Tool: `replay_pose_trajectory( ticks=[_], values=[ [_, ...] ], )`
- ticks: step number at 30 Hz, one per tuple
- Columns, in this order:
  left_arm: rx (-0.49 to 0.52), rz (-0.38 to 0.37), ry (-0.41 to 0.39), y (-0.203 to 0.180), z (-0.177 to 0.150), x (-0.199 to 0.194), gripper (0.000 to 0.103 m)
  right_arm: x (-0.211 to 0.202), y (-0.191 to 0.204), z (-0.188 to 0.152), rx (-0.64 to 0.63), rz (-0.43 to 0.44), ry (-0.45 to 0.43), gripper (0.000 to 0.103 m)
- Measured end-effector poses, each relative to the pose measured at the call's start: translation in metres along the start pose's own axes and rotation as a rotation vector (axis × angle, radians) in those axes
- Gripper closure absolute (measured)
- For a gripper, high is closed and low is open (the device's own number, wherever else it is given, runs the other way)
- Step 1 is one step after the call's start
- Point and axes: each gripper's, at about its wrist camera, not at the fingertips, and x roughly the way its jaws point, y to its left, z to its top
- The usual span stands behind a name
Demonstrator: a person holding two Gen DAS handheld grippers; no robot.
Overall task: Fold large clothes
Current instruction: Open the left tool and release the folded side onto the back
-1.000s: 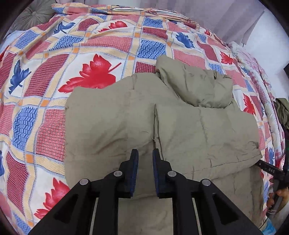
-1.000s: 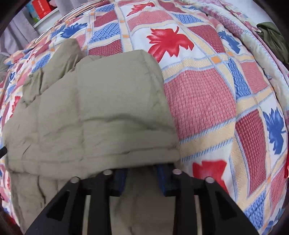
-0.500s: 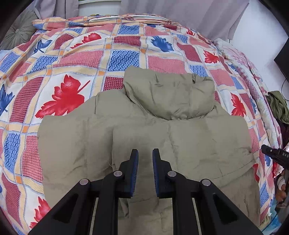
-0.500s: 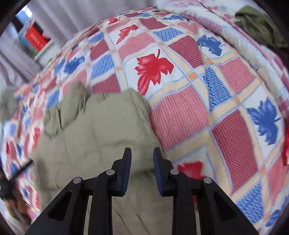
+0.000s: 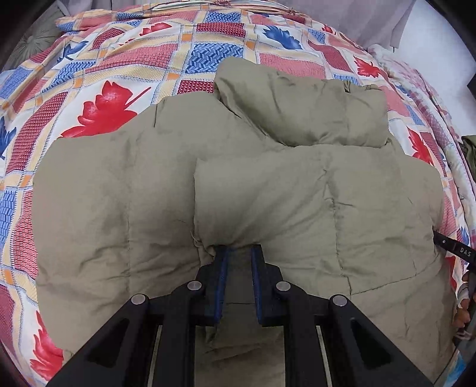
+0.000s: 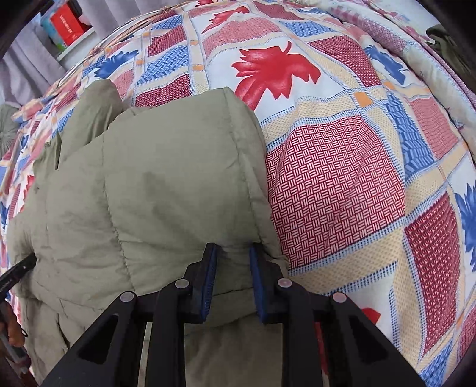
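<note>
Puffy khaki quilted jacket [image 5: 267, 193] on bed w/ leaf-print patchwork bedspread [image 5: 125, 68].
Left gripper [image 5: 238, 253] & right gripper [image 6: 232, 251] both parted, blue pads straddling the folded sleeve's soft edge, not clamped.

A home bedroom: a bed under a leaf-patterned quilt [image 5: 125, 98], with grey curtains [image 6: 26, 62] behind.

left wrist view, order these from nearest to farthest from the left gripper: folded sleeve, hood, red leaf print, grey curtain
1. Folded sleeve: its edge lies right at the tips of the left gripper.
2. Hood: beyond the sleeve, ahead and slightly right.
3. Red leaf print: on the bedspread, ahead to the left. Close to the hood, probably slightly farther.
4. Grey curtain: behind the bed, top right.
</note>
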Motion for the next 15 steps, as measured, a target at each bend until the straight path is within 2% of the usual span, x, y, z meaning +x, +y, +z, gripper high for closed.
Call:
replay_pose_trajectory(
  ticks=[6, 9, 15],
  values=[
    [0.022, 0.055, 0.0, 0.005, -0.004, -0.03, 0.085, -0.02, 0.004, -0.003, -0.002, -0.031, 0.005, 0.076],
    [0.025, 0.044, 0.017, 0.012, -0.01, -0.042, 0.085, -0.034, 0.008, -0.008, -0.015, -0.052, -0.005, 0.075],
    [0.0, 0.044, 0.021, 0.018, -0.027, -0.065, 0.085, -0.057, 0.011, -0.027, 0.025, -0.029, 0.009, 0.068]
  ],
)
